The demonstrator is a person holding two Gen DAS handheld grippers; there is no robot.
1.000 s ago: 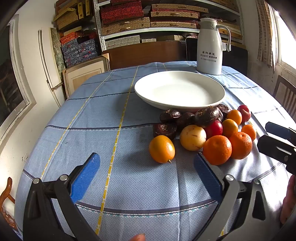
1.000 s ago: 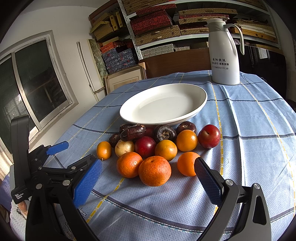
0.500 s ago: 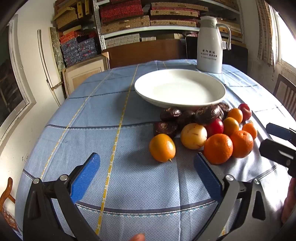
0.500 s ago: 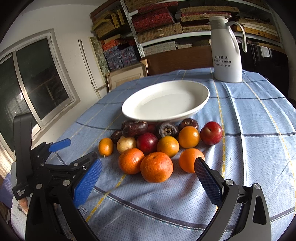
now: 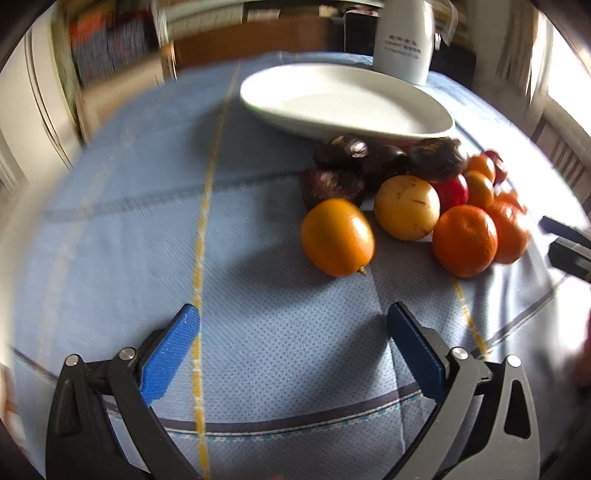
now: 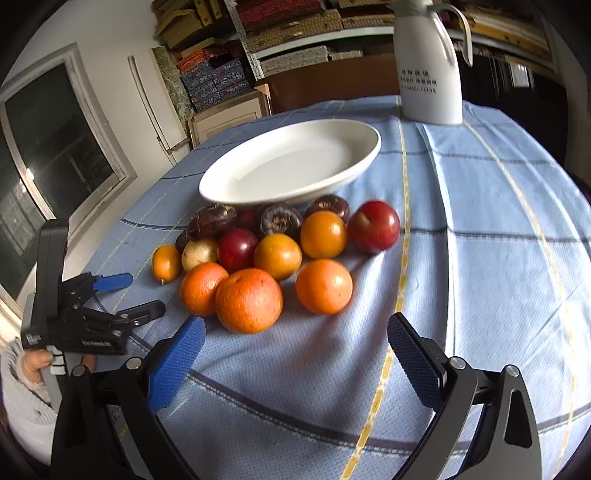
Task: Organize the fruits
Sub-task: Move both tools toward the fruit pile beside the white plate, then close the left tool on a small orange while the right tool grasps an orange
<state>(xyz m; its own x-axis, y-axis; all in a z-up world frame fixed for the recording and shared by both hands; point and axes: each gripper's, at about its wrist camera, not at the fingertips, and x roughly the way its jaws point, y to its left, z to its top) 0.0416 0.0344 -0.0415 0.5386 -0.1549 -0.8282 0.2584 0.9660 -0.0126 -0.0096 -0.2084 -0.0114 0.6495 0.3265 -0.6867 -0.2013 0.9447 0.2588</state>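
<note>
A pile of fruit lies on the blue cloth in front of an empty white plate [image 5: 343,99] [image 6: 291,162]. It holds oranges, red plums, dark brown fruits and a yellow one [image 5: 406,212]. My left gripper [image 5: 291,332] is open and empty, a short way before a small orange [image 5: 337,237], which shows at the pile's left in the right wrist view [image 6: 166,263]. My right gripper [image 6: 295,343] is open and empty, just before a large orange [image 6: 248,300] and another orange [image 6: 323,286]. The left gripper also shows in the right wrist view [image 6: 129,295].
A white thermos jug [image 6: 428,62] stands behind the plate. The round table [image 6: 498,206] has a blue checked cloth with yellow stripes. Shelves with boxes [image 6: 295,26] and a window [image 6: 44,147] lie beyond the table.
Both grippers have moved forward and lower toward the fruit pile. The fruit looks larger in both views. Both stay open.
</note>
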